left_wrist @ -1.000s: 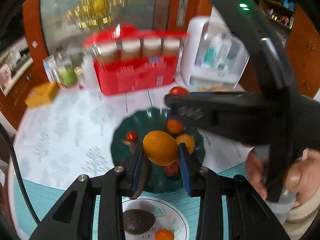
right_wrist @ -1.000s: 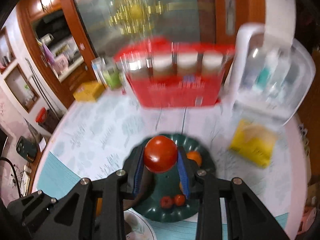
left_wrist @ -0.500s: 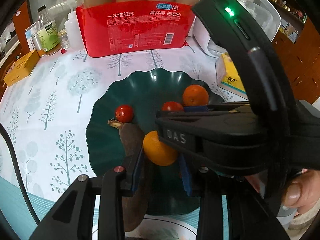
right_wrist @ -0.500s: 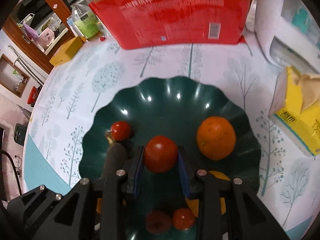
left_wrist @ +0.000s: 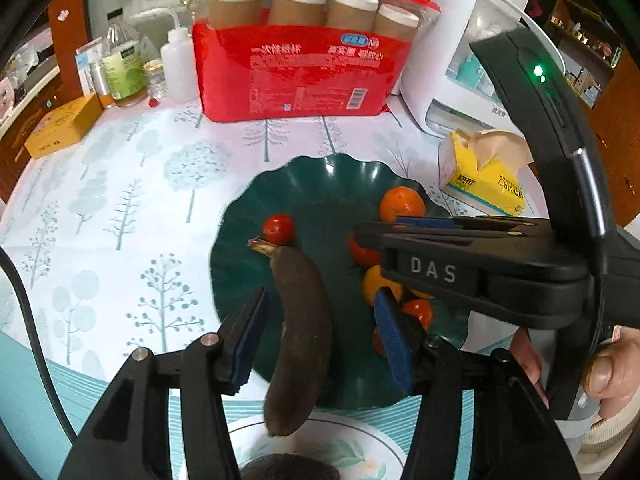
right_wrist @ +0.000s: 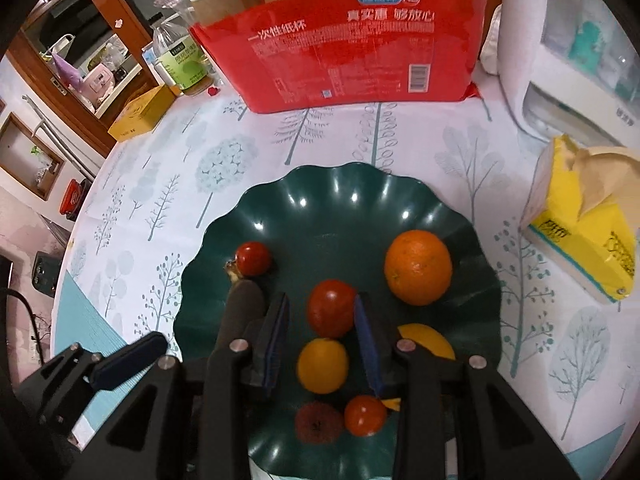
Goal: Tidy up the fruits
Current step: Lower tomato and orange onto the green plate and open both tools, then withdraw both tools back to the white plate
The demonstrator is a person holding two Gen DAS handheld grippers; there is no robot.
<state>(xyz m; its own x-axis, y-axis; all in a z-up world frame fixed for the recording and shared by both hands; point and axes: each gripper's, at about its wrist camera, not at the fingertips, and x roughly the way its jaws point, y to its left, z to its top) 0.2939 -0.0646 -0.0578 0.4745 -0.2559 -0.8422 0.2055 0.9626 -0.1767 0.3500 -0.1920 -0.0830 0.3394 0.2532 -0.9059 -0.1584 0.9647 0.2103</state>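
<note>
Left gripper [left_wrist: 320,320]: your fingers stand wide apart and hold nothing; the dark banana [left_wrist: 300,340] lies in the gap without touching either pad.
Banana axis: it runs nearly straight along your left fingers, stem end far from you by the small red tomato [left_wrist: 279,229], blunt end near you over the white plate [left_wrist: 360,448].
Green dish [left_wrist: 240,248]: most of the banana rests on it, and so do the other fruits.
Nearer hand: judged from this, your left is the one lined up on the banana; closing across its short width looks like the natural grip.
Right gripper [right_wrist: 322,340]: also spread and empty, straddling the larger tomato [right_wrist: 331,308] and the yellow-orange fruit [right_wrist: 322,365], both resting on the dish.
Orange [right_wrist: 418,267]: apart, beyond your right finger.
</note>
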